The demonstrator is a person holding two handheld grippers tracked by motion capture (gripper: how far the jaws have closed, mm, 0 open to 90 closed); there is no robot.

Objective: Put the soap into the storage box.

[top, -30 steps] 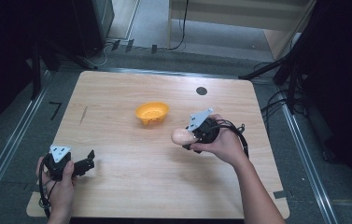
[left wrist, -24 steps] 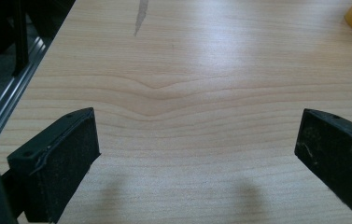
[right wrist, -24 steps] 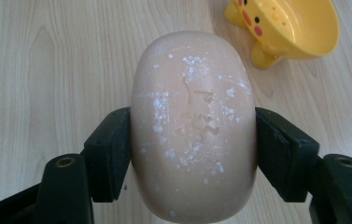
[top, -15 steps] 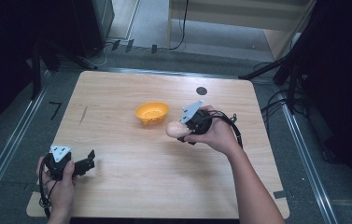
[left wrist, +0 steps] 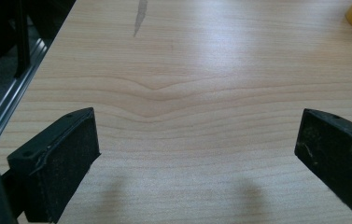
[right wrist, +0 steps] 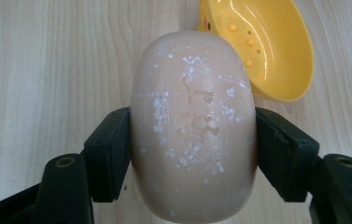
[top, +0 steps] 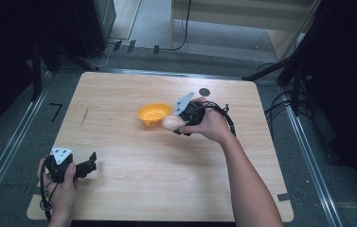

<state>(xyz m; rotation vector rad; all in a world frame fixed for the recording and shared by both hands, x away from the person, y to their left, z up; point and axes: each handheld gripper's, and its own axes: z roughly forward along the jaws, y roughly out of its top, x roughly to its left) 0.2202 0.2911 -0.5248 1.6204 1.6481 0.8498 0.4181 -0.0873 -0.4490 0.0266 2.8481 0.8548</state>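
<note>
the soap bar bears a stamp (too worn to read).

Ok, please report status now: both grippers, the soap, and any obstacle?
Right gripper clamped on pale oval soap bar, beside yellow plastic dish. Left gripper open, idle. Nothing between.

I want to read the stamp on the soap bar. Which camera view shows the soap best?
The right gripper view: the soap is close up between the right gripper jaws, its embossed mark and white flecks visible. The high view shows the soap as a small pale oval beside the yellow dish.
</note>
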